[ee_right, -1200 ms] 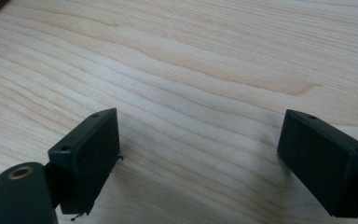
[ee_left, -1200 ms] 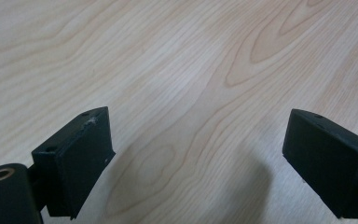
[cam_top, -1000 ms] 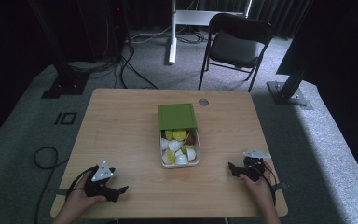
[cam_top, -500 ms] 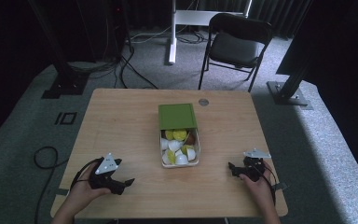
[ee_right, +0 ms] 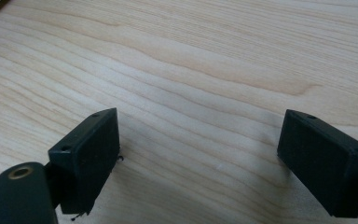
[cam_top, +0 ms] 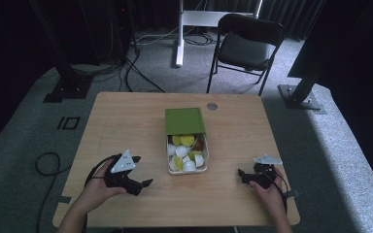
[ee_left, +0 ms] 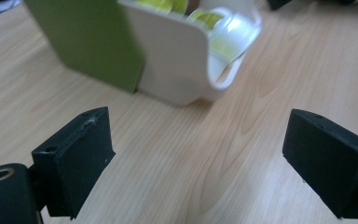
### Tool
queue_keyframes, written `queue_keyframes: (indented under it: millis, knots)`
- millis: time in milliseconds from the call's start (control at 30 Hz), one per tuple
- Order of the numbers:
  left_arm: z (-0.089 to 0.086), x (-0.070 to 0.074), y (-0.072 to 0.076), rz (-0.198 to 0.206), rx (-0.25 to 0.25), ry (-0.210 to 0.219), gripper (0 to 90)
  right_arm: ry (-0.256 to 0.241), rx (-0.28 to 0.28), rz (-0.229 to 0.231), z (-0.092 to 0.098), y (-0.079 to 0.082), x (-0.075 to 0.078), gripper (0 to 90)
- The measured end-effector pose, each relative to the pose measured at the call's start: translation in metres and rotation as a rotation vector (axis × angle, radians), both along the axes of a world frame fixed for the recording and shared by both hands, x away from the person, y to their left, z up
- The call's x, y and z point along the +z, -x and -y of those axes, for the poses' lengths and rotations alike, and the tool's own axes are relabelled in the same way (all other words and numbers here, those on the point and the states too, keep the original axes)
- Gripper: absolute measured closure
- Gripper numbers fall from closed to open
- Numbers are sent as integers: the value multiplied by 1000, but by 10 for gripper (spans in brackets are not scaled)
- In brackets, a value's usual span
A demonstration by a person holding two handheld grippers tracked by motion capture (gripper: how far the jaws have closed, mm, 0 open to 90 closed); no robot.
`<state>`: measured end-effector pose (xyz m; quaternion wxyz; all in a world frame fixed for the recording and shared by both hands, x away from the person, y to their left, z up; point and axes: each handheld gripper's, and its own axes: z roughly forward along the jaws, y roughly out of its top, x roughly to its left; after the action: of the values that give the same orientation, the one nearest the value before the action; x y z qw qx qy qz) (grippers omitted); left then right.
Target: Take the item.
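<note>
White box [cam_top: 187, 155], green lid [cam_top: 184, 121] slid half back, holds white and yellow-green capsules; sits mid-table [cam_top: 126, 121]. Left gripper [cam_top: 143, 183] near it, jaws apart. Right gripper [cam_top: 241, 174] jaws apart, empty.

The counter [cam_top: 126, 121] is light brown wood with wavy lines in it. The box [cam_top: 187, 165] is white, and its lid [cam_top: 184, 120] is green. The little cups [cam_top: 186, 151] inside are white and yellow. The left gripper [cam_top: 143, 184] is black with a grey plate on top. The right gripper [cam_top: 242, 174] is black too. The chair [cam_top: 243, 46] is black, and the floor [cam_top: 335, 145] is grey.
</note>
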<state>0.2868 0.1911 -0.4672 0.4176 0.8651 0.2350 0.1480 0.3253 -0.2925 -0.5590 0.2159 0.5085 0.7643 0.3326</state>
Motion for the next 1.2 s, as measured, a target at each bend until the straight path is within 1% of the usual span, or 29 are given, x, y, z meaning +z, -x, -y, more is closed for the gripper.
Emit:
queue_keyframes:
  millis: [133, 233, 300, 333, 400, 467, 500, 567, 600, 633, 733, 900, 967, 1067, 1200]
  knots:
    - [10, 4, -6, 7, -16, 9, 93, -1, -1, -1, 0, 0, 0, 126]
    - [19, 7, -10, 20, -33, -4, 94, -1, -1, -1, 0, 0, 0, 126]
    - [24, 12, -12, 29, -46, -1, 94, -1, -1, -1, 0, 0, 0, 126]
    - [30, 17, -13, 39, -58, 10, 94, -1, -1, -1, 0, 0, 0, 126]
    - [32, 19, -14, 43, -62, 15, 94, -1, -1, -1, 0, 0, 0, 126]
    - [40, 24, -17, 56, -75, 15, 94, 0, -1, -1, 0, 0, 0, 126]
    - [40, 24, -17, 56, -75, 15, 94, 0, -1, -1, 0, 0, 0, 126]
    - [48, 28, -19, 57, -97, 24, 93, 0, -1, -1, 0, 0, 0, 126]
    - [48, 28, -19, 57, -97, 24, 93, -1, -1, -1, 0, 0, 0, 126]
    - [51, 30, -20, 63, -106, 19, 94, -1, -1, -1, 0, 0, 0, 126]
    - [61, 33, -21, 66, -125, 23, 94, 0, -1, -1, 0, 0, 0, 126]
    - [77, 34, -23, 70, -159, 18, 94, -1, -1, -1, 0, 0, 0, 126]
    - [84, 32, -25, 64, -171, 24, 94, -1, -1, -1, 0, 0, 0, 126]
    - [93, 28, -27, 60, -189, 1, 94, -1, -1, -1, 0, 0, 0, 126]
    - [105, 24, -30, 45, -213, -1, 94, 0, -1, -1, 0, 0, 0, 126]
